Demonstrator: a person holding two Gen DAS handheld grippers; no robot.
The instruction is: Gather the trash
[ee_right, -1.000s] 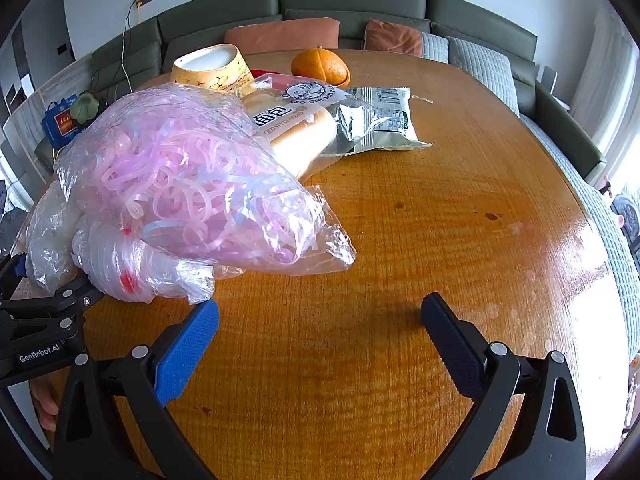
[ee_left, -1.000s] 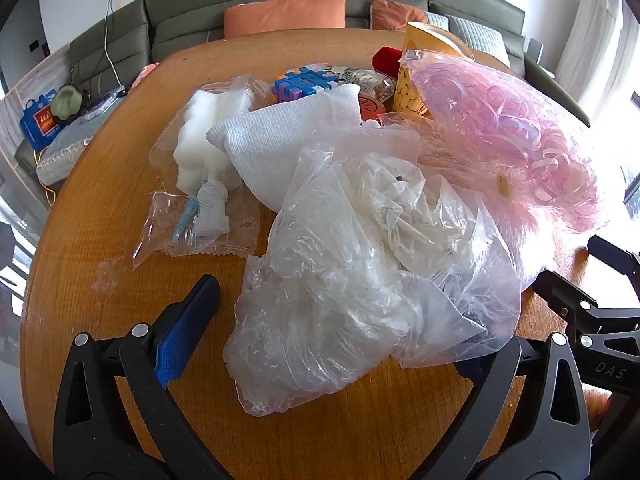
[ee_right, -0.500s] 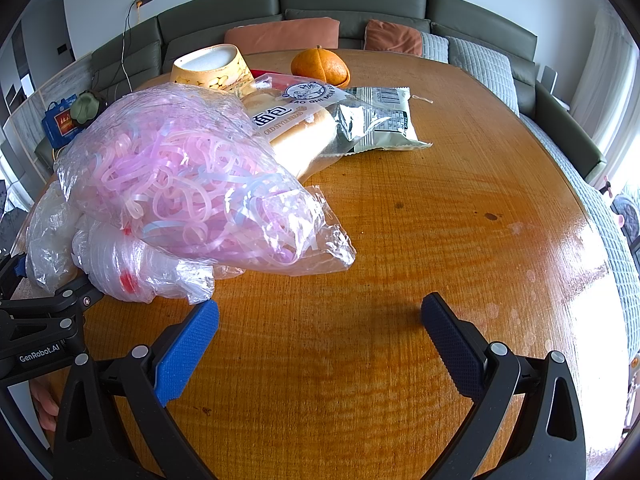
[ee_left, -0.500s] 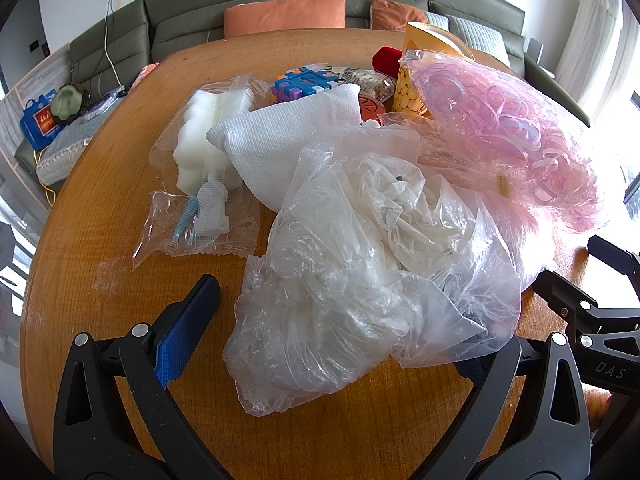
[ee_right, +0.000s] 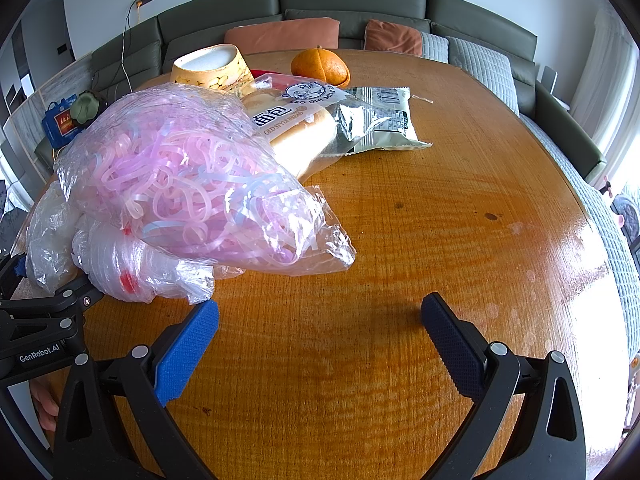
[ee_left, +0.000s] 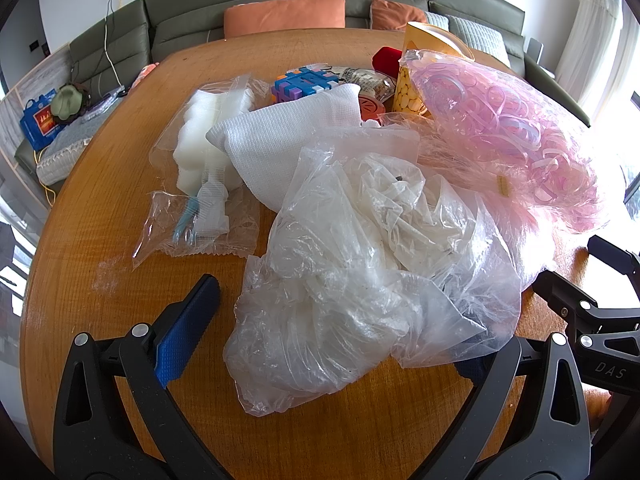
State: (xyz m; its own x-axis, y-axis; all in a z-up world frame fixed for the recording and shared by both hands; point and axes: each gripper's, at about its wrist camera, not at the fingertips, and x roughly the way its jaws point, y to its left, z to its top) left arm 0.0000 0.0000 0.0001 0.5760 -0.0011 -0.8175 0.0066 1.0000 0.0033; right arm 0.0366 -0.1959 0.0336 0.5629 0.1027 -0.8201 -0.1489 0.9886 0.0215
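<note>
— Trash first: where does it lie from each pair of tongs?

— The crumpled clear plastic bag (ee_left: pixel 360 280) sits on the counter (ee_left: pixel 100 184) right between the spread fingers of the left tongs (ee_left: pixel 336 344); its near lobe reaches down past the blue pad (ee_left: pixel 186 336), and its right edge drapes over the other fingertip, hiding it. Those tongs stand wide apart and grip nothing.

— And the right pair?

— Also spread wide and empty. The right tongs (ee_right: pixel 320 332) hover over bare wood, with the bag of pink plastic strips (ee_right: pixel 188 184) up and to their left; its tail corner ends near the left pad (ee_right: pixel 188 344) (close, though I cannot tell if anything touches).

— So which side is nearer the work?

— The left, I judge. The clear bag is already inside its span, so closing there looks like the shortest move. The bag runs roughly from near-left to far-right, sloping away from the tongs, so a pinch would likely catch only the near, loose lobe.

— Anything else to collect?

— A flat clear wrapper (ee_left: pixel 200 224) lies farther off to the left, and a white mesh cloth (ee_left: pixel 288 140) behind the clear bag. Whether the cloth counts as trash I can't say.
</note>
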